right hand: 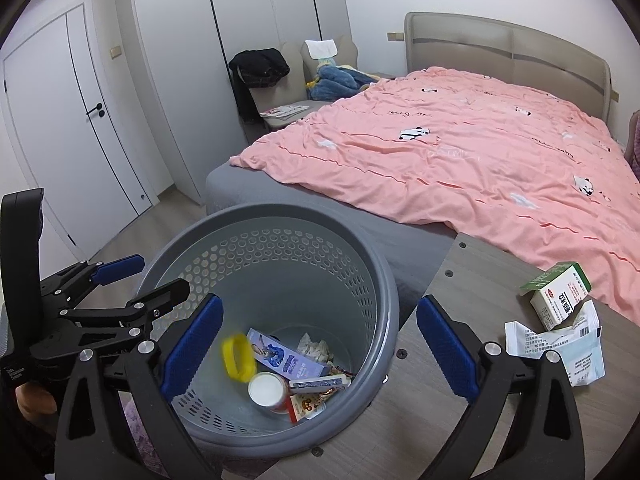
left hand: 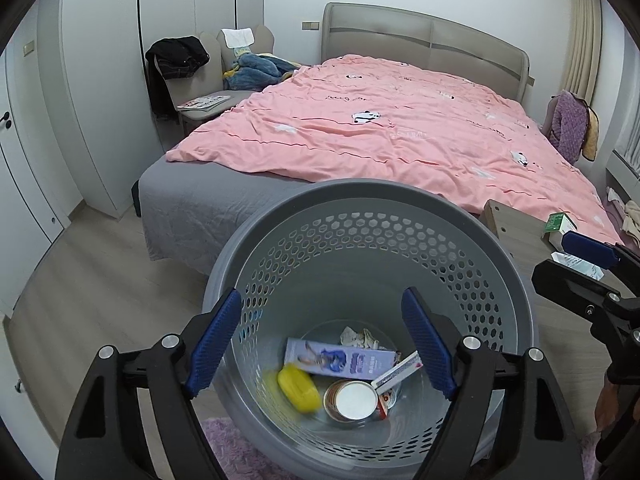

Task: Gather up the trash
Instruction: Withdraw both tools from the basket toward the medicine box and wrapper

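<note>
A grey perforated trash basket stands on the floor by the bed. Inside lie a purple box, a can, crumpled paper and a small packet. A blurred yellow object is inside the basket, in the air or just landing. My left gripper is open and empty right above the basket. My right gripper is open and empty over the basket's right rim. A green-white carton and a torn white wrapper lie on the table.
The wooden table stands right of the basket. A bed with a pink duvet fills the back. A chair with clothes stands by the white wardrobe. A purple rug lies under the basket.
</note>
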`<state>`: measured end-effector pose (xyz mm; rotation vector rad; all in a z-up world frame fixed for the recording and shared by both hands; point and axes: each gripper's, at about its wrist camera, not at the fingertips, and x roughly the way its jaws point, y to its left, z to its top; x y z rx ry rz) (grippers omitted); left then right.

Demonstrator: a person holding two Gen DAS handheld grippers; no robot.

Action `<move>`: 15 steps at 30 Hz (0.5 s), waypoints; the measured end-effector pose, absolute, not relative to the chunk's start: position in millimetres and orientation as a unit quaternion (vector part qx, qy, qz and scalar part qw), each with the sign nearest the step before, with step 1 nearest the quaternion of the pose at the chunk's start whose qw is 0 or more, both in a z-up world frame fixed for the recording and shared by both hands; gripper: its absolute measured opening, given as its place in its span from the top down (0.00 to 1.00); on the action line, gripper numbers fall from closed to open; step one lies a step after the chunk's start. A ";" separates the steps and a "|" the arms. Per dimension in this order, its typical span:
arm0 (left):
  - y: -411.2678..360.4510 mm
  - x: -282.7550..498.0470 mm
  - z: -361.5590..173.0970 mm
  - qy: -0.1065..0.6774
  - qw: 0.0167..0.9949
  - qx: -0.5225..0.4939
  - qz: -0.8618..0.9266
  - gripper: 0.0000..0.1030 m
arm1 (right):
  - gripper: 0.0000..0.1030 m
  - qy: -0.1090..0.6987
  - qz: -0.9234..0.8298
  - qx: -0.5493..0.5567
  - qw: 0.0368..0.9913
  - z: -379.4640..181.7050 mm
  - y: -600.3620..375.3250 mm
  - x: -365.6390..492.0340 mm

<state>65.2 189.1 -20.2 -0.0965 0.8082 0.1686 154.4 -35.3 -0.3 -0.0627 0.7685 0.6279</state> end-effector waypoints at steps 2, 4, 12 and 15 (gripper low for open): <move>188.9 62.7 -20.1 0.393 0.914 -0.048 0.083 0.24 | 0.07 0.369 0.301 -0.030 0.879 0.0 -35.4 153.3; 189.3 60.3 -19.8 0.394 0.914 -0.048 0.086 0.24 | 0.07 0.369 0.301 -0.030 0.879 0.2 -36.1 152.3; 189.0 53.0 -17.2 0.399 0.911 -0.046 0.094 0.24 | 0.07 0.375 0.296 -0.021 0.878 1.9 -41.8 145.4; 188.4 51.4 -14.9 0.400 0.910 -0.044 0.096 0.24 | 0.07 0.380 0.292 -0.021 0.877 3.6 -44.5 143.5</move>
